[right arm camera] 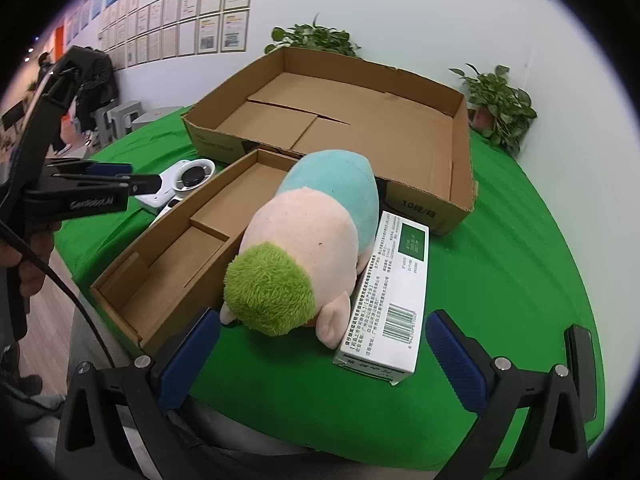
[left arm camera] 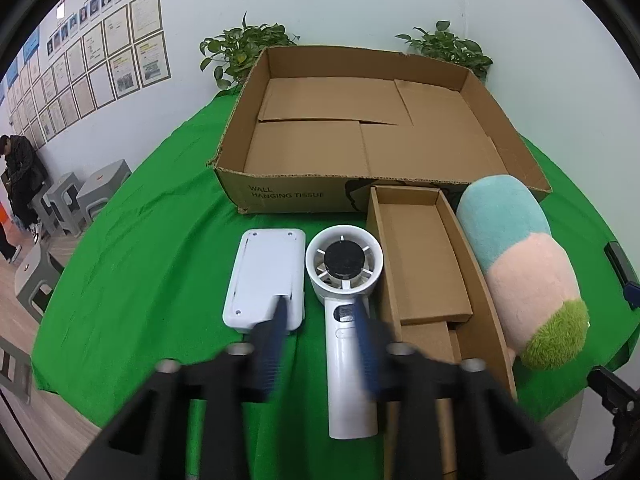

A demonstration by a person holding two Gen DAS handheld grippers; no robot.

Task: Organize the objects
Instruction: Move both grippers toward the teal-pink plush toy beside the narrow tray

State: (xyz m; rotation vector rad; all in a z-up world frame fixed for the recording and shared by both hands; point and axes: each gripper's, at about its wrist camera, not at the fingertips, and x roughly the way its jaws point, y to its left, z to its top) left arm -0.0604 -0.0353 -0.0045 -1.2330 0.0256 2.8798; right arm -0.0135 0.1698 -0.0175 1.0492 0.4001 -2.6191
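A large open cardboard box (left arm camera: 508, 148) stands at the back of the green table, also in the right wrist view (right arm camera: 460, 152). In front lie a flat white device (left arm camera: 264, 276), a white handheld fan (left arm camera: 344, 280), a small open cardboard tray (left arm camera: 476, 280) and a plush toy (left arm camera: 524, 264). My left gripper (left arm camera: 318, 308) is open above the fan's handle and the white device, holding nothing. In the right wrist view the plush toy (right arm camera: 308, 240) lies between the tray (right arm camera: 168, 248) and a white and green carton (right arm camera: 396, 292). My right gripper (right arm camera: 320, 328) is open wide, just short of the toy.
Two potted plants (left arm camera: 248, 48) (left arm camera: 448, 46) stand behind the big box. Grey stools (left arm camera: 80, 196) and a person (left arm camera: 20, 176) are off the table's left side. The table edge is close below both grippers. The left gripper shows at the left of the right wrist view (right arm camera: 120, 178).
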